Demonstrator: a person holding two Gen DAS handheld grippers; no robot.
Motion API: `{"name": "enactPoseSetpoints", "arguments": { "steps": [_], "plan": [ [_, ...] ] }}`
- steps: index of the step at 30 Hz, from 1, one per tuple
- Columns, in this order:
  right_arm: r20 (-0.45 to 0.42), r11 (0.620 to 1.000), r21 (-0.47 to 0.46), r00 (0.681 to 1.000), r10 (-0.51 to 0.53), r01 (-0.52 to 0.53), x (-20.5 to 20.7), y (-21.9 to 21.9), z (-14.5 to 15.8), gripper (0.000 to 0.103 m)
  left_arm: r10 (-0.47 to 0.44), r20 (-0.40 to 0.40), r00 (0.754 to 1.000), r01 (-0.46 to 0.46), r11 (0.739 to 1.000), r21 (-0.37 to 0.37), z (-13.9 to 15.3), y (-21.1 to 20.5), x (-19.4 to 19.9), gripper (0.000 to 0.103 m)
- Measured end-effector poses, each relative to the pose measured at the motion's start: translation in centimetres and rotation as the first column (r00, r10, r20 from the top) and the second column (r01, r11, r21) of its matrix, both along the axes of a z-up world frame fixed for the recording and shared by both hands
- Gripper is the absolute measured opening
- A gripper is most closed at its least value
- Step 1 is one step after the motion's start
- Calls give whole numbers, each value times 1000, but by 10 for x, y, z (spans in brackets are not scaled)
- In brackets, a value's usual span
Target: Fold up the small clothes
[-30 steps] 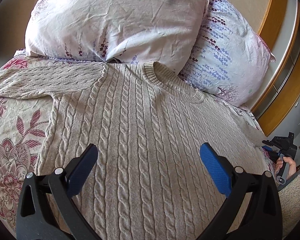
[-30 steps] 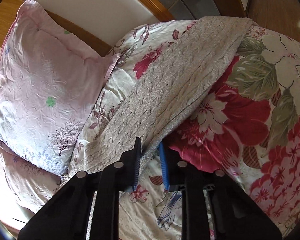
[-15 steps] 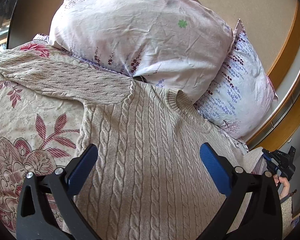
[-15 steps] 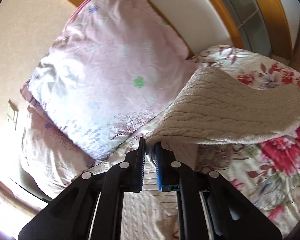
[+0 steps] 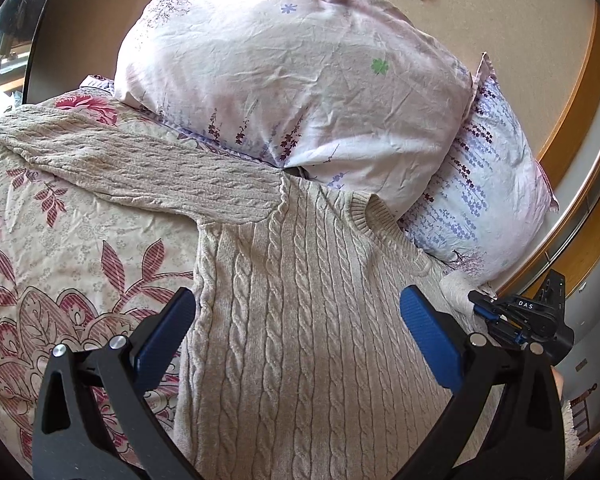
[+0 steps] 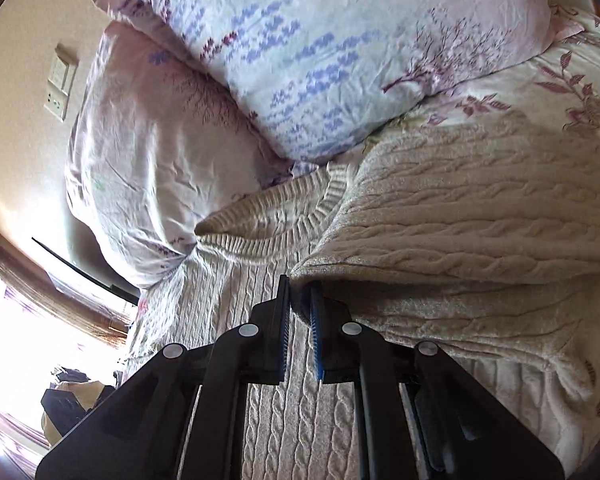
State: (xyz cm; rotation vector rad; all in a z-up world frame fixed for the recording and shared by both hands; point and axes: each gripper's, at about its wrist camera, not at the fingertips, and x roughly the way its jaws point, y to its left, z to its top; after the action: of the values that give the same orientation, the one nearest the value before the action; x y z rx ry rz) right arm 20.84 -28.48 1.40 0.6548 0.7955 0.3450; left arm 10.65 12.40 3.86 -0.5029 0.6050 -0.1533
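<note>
Sleeve (image 6: 480, 216) carried over sweater (image 5: 300, 340), right tool (image 6: 300, 300) clamping it, left tool (image 5: 296, 320) wide, two pillows (image 5: 300, 60)

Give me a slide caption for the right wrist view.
Right claw shut on the sleeve of a beige cable-knit sweater, carrying it over the sweater's body beside two floral pillows.

White letters "DAS" on the black body of the right gripper (image 5: 496, 312), no other readable text
</note>
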Motion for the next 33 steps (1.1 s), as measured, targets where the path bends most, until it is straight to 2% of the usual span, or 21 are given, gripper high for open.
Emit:
{"name": "enactPoseSetpoints", "arguments": {
  "steps": [8, 11, 13, 16, 17, 18, 20, 22, 25, 26, 29, 33],
  "plan": [
    [-81, 996, -87, 996, 24, -31, 6, 21, -21, 11, -13, -17, 1000, 13, 1000, -18, -6, 5, 4, 101],
    [-90, 994, -107, 996, 25, -35, 6, 25, -21, 12, -23, -24, 999, 23, 999, -25, -9, 4, 6, 101],
    [-104, 992, -113, 994, 43, -55, 2, 26, -18, 19, -31, -27, 999, 31, 999, -27, -9, 3, 7, 101],
    [-98, 994, -75, 993, 70, -78, -14, 21, -6, 50, -44, -34, 998, 43, 999, -30, -11, 1, 9, 101],
    [-88, 996, -58, 995, 57, -62, -21, 15, -1, 63, -49, -35, 998, 48, 998, -30, -11, 1, 9, 101],
    [-71, 998, -42, 997, 33, -36, -29, 6, 4, 66, -54, -36, 998, 53, 998, -31, -11, 0, 10, 101],
    [-43, 999, -5, 998, -38, 38, -44, -19, 14, 66, -61, -37, 997, 60, 998, -34, -12, 0, 11, 101],
    [-40, 987, 44, 987, -154, 156, -58, -55, 16, 66, -65, -37, 997, 64, 997, -39, -12, 0, 11, 101],
    [-98, 934, 96, 937, -334, 343, -71, -110, 6, 65, -68, -41, 997, 66, 997, -48, -14, 1, 12, 101],
    [-131, 910, 119, 915, -381, 396, -73, -126, -1, 60, -68, -43, 997, 66, 997, -50, -14, 1, 12, 101],
    [-211, 858, 185, 872, -442, 480, -72, -156, -21, 54, -62, -45, 997, 60, 997, -57, -15, 3, 12, 101],
    [-238, 829, 209, 849, -471, 518, -61, -170, -32, 41, -40, -39, 998, 37, 997, -74, -13, 9, 10, 101]
  ]
}}
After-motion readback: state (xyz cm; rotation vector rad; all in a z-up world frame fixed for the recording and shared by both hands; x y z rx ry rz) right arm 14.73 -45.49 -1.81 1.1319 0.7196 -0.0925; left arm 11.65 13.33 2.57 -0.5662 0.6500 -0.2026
